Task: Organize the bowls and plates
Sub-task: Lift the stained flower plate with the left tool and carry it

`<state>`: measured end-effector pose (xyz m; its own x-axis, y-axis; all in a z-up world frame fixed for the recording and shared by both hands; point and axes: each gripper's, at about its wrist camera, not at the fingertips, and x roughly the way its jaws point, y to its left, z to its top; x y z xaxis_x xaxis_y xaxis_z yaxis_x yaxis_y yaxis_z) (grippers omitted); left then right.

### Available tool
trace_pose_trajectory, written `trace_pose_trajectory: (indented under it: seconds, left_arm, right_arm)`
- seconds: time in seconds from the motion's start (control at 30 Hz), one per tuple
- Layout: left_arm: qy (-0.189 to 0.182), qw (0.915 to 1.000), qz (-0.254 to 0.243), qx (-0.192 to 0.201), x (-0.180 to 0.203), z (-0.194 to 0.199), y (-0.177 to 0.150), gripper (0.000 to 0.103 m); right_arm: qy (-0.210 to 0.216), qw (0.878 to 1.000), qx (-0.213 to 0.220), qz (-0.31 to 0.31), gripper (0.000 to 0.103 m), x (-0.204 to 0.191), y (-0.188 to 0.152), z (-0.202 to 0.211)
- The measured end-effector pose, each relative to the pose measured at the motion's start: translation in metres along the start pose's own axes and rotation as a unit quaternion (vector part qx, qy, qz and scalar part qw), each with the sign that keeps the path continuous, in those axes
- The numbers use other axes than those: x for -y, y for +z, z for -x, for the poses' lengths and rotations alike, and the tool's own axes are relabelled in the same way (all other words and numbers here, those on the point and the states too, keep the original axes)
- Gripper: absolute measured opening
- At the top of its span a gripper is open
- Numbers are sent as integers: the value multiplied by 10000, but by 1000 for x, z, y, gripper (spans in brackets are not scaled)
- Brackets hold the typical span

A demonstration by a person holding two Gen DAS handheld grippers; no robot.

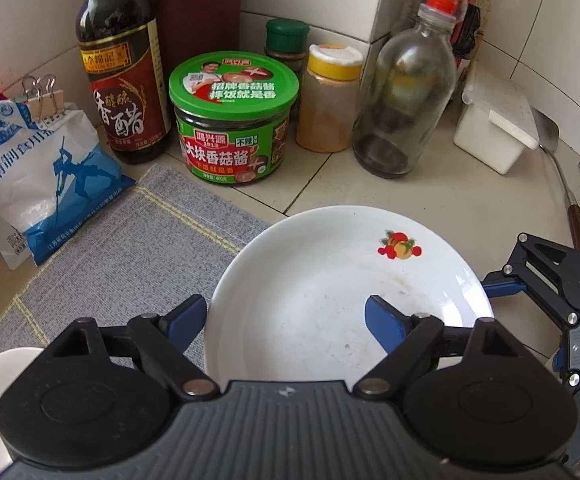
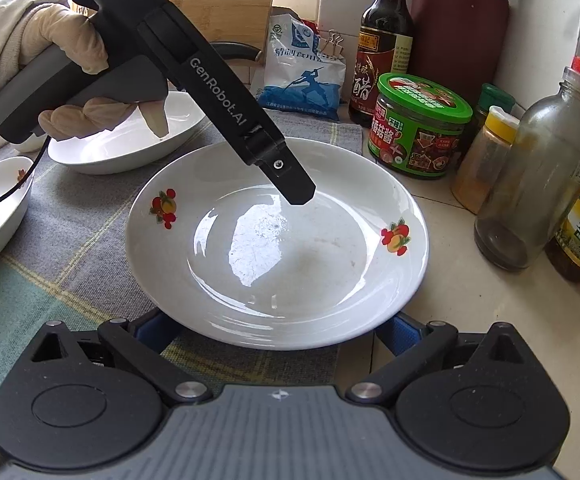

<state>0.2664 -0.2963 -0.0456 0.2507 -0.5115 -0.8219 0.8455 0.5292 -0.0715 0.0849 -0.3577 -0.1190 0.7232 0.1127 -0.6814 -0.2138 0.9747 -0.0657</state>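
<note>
Plate [image 2: 278, 248]: round, glossy white ceramic on woven mat [image 2: 70, 216].

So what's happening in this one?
A gloved person holds a gripper in each hand over a white plate on the kitchen counter. The left gripper is open, one finger over the plate and one outside its rim. The right gripper sits at the plate's near rim, also open. Other dishes wait on the mat.

Left gripper [image 2: 293, 194] body, upper centre of right wrist view: "GenRobot.AI". Green jar [image 1: 232, 120], centre of left wrist view: "1913", "400" on label, Chinese txt. Dark bottle [image 1: 124, 68], upper left: Chinese label. Salt bag [image 1: 38, 176], left: Chinese txt.
</note>
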Motion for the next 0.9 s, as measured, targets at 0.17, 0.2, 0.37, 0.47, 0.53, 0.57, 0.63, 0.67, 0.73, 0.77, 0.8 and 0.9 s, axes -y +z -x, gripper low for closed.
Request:
trace_pose_trajectory:
  seconds: [0.17,0.2,0.37,0.47,0.53,0.57,0.63,0.67,0.73,0.77,0.8,0.9]
  left_arm:
    - [235,9992,131,286,7,35,-10,88]
    - [312,9987,184,358,8,43,-14,90]
    - [709,9937,396,771,19,89,-43,94]
    - [866,9905,559,912,24,110,-66,95]
    - [1020,9879,648,973,26,123,-85,95]
    - [1076,9868,683,999,27,129,-95,95]
    - [1148,9849,802,1018,27,141,-118,95]
    - [1174,9842,886,983,27,146,-127,95]
    - [1203,9829,1038,934,26,156,-146,95]
    - [1231,9819,1084,945,26,160,-155,95]
    - [1320,9801,1141,948,26,165,-167,95]
    - [1417,9770,1281,947,27,178,-190,95]
  right_arm:
    - [-69,9998,-13,-195,103,-6,-1,11]
    - [-142,9996,17,-235,103,-9,-1,14]
    - [-153,9989,104,-428,103,-26,-8,31]
    - [-201,9995,89,-242,103,-46,-14,39]
    - [-200,9996,104,-141,103,-57,-16,44]
    - [-190,9997,126,-107,103,-62,-18,46]
    - [-183,9997,177,-70,103,-73,-21,51]
    - [-188,9996,190,-81,103,-82,-22,55]
    - [-132,9996,220,-78,103,-93,-24,59]
    - [-80,9995,289,-70,103,-100,-25,62]
    - [-33,9995,318,-89,103,-107,-26,64]
    - [32,9995,293,-62,103,-128,-28,64]
